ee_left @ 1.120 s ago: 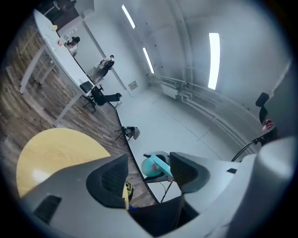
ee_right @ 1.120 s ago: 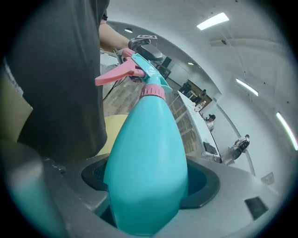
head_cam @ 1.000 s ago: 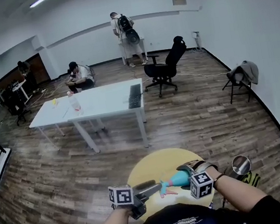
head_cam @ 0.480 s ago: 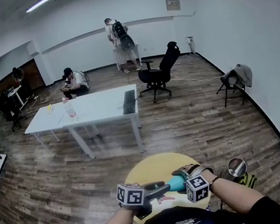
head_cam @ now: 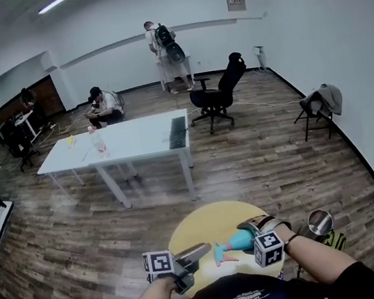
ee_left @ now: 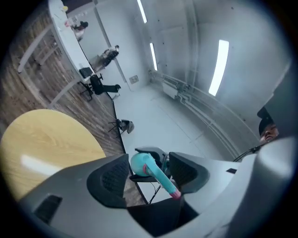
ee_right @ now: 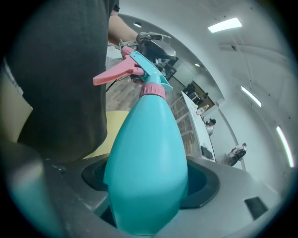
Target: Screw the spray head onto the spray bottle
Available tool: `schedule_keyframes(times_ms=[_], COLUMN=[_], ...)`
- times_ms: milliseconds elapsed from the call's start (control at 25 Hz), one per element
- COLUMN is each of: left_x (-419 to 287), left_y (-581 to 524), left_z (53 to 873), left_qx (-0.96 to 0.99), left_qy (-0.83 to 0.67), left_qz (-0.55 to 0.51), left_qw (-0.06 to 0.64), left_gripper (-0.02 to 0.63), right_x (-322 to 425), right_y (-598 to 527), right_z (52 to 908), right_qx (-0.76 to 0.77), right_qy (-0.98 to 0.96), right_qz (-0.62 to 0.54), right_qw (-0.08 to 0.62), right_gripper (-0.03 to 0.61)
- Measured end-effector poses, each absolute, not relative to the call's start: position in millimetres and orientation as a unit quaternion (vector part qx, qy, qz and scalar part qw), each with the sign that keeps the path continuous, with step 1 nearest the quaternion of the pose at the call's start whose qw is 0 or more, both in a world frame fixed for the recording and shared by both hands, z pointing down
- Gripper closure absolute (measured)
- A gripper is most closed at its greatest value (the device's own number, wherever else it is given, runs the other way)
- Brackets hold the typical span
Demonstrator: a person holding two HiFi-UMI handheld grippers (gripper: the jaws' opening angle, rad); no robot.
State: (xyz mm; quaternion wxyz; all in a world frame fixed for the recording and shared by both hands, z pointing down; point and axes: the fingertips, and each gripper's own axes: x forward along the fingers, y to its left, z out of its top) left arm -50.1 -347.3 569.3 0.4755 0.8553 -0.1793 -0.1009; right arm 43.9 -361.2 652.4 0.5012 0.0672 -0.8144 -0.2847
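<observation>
Nearest, low in the head view, the person's two forearms reach out over a yellow round counter [head_cam: 205,221]. The right gripper [ee_right: 148,183] is clamped on the wide end of the teal spray bottle [ee_right: 146,153], both pads pressed against its body. The bottle lies roughly level above the counter, its neck pointing left. The spray head [ee_right: 142,69] sits on that neck above a pink collar [ee_right: 152,89], with its pink trigger [ee_right: 114,74] sticking out to one side.

The left gripper [head_cam: 201,250] points level at the head from the left. Its jaws have just been opening and stand apart. The spray head shows in the gap between them, and the pads do not press on it.

Farther off, on the wood floor, stands a long white counter [head_cam: 135,136] with a keyboard [head_cam: 176,132] and a clear bottle [head_cam: 97,140]. Beyond it is a black office chair [head_cam: 223,90], and at far right a folding chair [head_cam: 321,104] draped with a garment. By the far wall one person crouches [head_cam: 106,103] and another stands [head_cam: 166,50].
</observation>
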Motion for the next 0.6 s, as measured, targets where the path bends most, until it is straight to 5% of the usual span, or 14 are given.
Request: schedule_keyframes(times_ms=[80, 160, 360, 480, 600], left_x=[-12.3, 4.5, 13.4, 13.1, -6.2], left_y=[-344.5, -342.6, -331.2, -333.4, -344.8], left_z=[580.0, 591.4, 589.5, 587.3, 563.0], left_qx=[0.868, 0.891, 0.917, 0.913, 0.882], left_qy=[-0.172, -0.191, -0.177, -0.182, -0.199], left_qz=[-0.027, 0.06, 0.14, 0.117, -0.03], left_qw=[0.465, 0.407, 0.33, 0.345, 0.427], left_gripper=[0.309, 0.413, 0.403, 0.402, 0.37], right_x=[27.3, 27.1, 33.4, 23.8, 23.1], right_y=[-361.0, -366.8, -356.0, -347.4, -342.7], right_z=[649.6, 659.7, 662.7, 649.4, 646.8], right_qx=[0.052, 0.039, 0.036, 0.038, 0.041], right_qy=[-0.802, -0.781, -0.787, -0.809, -0.842], right_qz=[-0.316, -0.346, -0.337, -0.308, -0.257], right_qw=[0.504, 0.518, 0.516, 0.5, 0.473], right_gripper=[0.172, 0.17, 0.17, 0.172, 0.172])
